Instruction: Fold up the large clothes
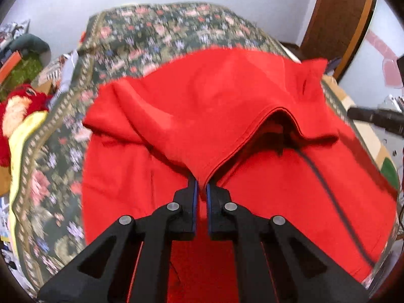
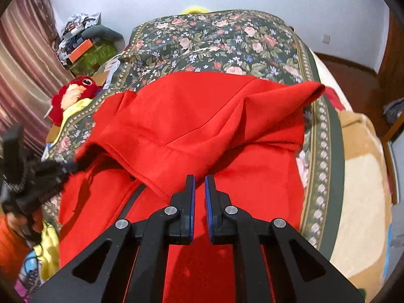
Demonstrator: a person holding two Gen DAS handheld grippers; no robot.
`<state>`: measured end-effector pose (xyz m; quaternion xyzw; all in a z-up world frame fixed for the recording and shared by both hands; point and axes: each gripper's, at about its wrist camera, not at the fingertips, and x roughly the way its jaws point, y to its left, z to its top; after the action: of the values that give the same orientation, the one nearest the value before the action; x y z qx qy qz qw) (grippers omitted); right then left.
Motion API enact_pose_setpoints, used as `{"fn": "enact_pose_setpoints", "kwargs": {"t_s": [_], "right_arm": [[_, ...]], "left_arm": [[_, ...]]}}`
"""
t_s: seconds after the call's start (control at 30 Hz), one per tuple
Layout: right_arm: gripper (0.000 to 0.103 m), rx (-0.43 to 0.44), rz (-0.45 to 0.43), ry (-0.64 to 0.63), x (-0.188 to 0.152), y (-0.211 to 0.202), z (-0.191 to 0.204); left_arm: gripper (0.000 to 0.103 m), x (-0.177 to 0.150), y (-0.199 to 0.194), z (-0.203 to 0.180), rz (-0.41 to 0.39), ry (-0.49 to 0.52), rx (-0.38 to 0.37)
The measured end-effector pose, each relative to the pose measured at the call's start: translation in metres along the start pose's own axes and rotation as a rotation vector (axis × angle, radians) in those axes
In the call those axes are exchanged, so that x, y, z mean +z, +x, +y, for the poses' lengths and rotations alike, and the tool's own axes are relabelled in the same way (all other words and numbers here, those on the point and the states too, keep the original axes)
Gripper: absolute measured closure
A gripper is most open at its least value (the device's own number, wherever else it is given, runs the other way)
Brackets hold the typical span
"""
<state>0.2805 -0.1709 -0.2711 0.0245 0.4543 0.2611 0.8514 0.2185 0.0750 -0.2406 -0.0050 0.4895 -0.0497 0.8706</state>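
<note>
The red garment [image 1: 227, 96] is spread across the bed, on top of the floral bedspread [image 1: 156, 27], and it fills most of both wrist views. A folded-over layer of it lies across the upper part of the garment, its stitched hem running diagonally above a dark zipper line on the layer beneath. The left hand-held gripper [image 1: 201, 185] has its blue-padded fingers drawn almost together, and the corner of that hemmed flap comes right down into the narrow slot between the tips, so it is pinching the red garment there. The right hand-held gripper [image 2: 200, 180] is just as nearly closed, tips sitting on the near part of the garment just below the edge of the folded layer; red cloth shows in the slit, but whether any fold is actually caught in it cannot be told. In the right wrist view the left hand-held gripper sits at the garment's left edge, blurred, with an orange sleeve [image 2: 12, 240] behind it. Beyond the garment's left side, off the edge of the bedspread, sits a red plush toy [image 2: 75, 93] against yellow fabric [image 2: 75, 106]. To the garment's right a beige blanket [image 2: 361, 176] covers the bed's side.
</note>
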Motion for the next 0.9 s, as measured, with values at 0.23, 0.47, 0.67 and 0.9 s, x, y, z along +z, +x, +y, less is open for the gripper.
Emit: {"fn": "enact_pose_setpoints", "kwargs": {"t_s": [0.23, 0.47, 0.67, 0.9], "right_arm": [[0.095, 0.024, 0.003, 0.033, -0.001, 0.001, 0.000], [0.068, 0.019, -0.030, 0.123, 0.015, 0.003, -0.019], [0.043, -0.021, -0.058, 0.119, 0.044, 0.009, -0.024], [0.014, -0.181, -0.081, 0.072, 0.074, 0.038, -0.025]], "left_arm": [[0.088, -0.026, -0.002, -0.001, 0.049, 0.016, -0.002], [0.048, -0.014, -0.034, 0.040, -0.047, -0.069, 0.061], [0.042, 0.023, -0.029, 0.088, -0.113, -0.152, 0.152], [0.039, 0.061, 0.022, 0.117, -0.060, -0.216, 0.141]]}}
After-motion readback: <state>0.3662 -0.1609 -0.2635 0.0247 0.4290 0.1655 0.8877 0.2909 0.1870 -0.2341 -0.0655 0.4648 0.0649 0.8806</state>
